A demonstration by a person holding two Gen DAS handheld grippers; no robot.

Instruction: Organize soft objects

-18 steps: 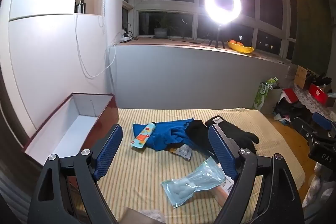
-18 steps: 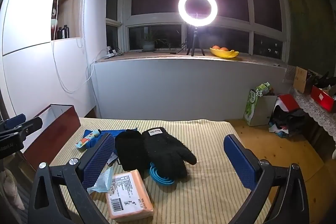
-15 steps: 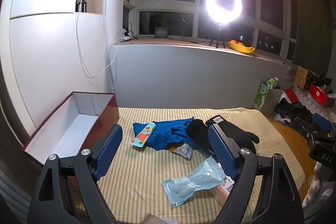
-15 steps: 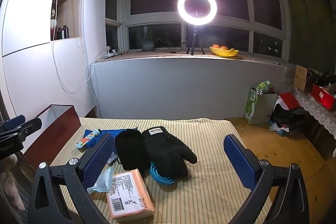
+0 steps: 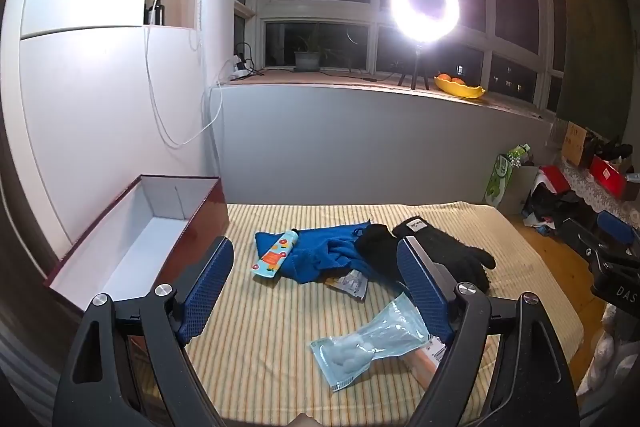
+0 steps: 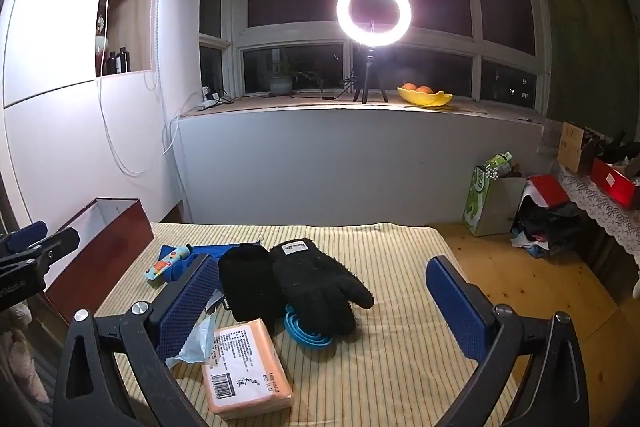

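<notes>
My left gripper (image 5: 316, 291) hangs with fingers apart and empty above the striped counter (image 5: 260, 331). The blue cloth (image 5: 320, 255) lies between them at 12 o'clock, the box (image 5: 132, 247) at 10. My right gripper (image 6: 320, 303) is likewise spread wide and empty, the black gloves (image 6: 296, 283) between its fingers, the orange pack (image 6: 244, 367) at 7.
</notes>
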